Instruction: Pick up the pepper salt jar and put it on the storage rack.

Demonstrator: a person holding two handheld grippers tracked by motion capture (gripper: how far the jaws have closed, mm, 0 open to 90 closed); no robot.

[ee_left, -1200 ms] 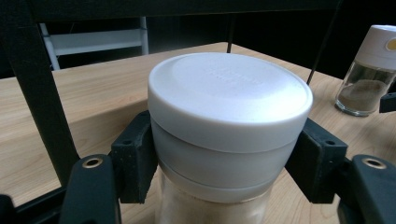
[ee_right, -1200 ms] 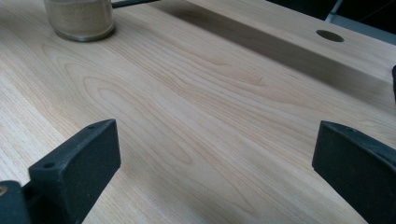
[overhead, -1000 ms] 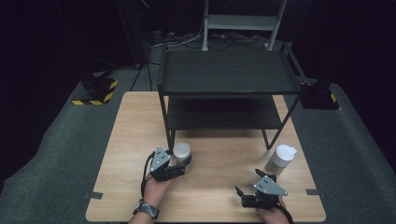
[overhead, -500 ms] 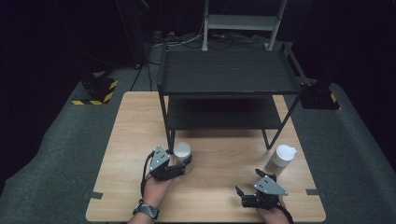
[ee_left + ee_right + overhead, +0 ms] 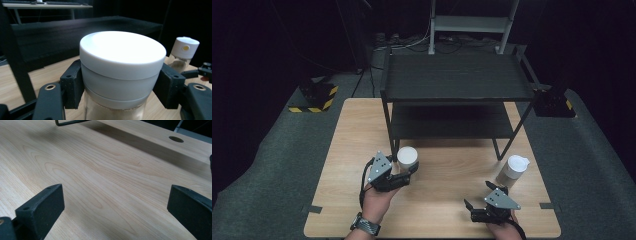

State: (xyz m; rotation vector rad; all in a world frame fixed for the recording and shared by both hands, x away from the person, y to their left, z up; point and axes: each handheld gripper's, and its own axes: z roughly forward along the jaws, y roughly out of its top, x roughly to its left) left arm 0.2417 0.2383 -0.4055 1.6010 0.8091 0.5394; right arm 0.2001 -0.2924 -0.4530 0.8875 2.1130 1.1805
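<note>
The left gripper [image 5: 122, 82] is clamped on a white-lidded spice jar [image 5: 120, 75] — upright on the wooden table [image 5: 447, 165], just in front of the black shelf rack [image 5: 457, 85]. The right gripper [image 5: 115, 207] hangs with jaws wide apart over bare wood — a second spice jar [image 5: 513, 170] stands near it.

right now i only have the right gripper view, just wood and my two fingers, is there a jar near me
Observer: Yes. In the high view a white-lidded spice jar stands upright just ahead of the right gripper, near the shelf rack's front right leg.
Operator: am i pointed at it
Observer: No. The right gripper points toward the person's left, across the table, fingers apart with nothing between them.
Operator: what's the left doing
Observer: In the left gripper view, the left gripper has its fingers against both sides of another white-lidded jar, just under the lid, jar upright on the table.
</note>
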